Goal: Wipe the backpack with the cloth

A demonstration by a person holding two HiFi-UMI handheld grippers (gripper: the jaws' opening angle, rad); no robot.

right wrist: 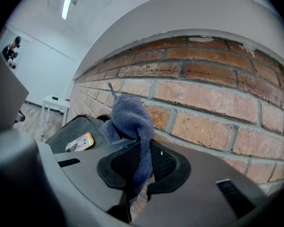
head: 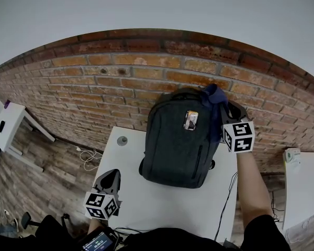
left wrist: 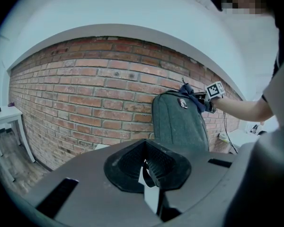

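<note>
Backpack: dark grey, standing upright on the white table, back side close to the brick wall. 1 small rectangular tag with an orange edge sits high on the front panel, and a vertical zip line runs down the panel's right part. Fabric looks matte and even; no stains can be made out at this resolution.

Cloth: blue-grey, soft weave, bunched into a lump. It's at the backpack's top right corner, on the wall side, touching the top edge and draped over it.

Right gripper: jaws clamped on the cloth, which runs down between the 2 pads with the loose bulk sticking out ahead of the tips. It's held up high at the backpack's upper right, nose toward the wall, marker cube facing the head camera. The right forearm is bare and stretched nearly straight forward along the table's right edge.

Left gripper: low over the table's near left corner, well apart from the backpack, nose toward the wall. Jaws are together bar a thin slit, with nothing held. The left hand is mostly hidden under the cube.

1 small grey disc lies on the table left of the backpack.
</note>
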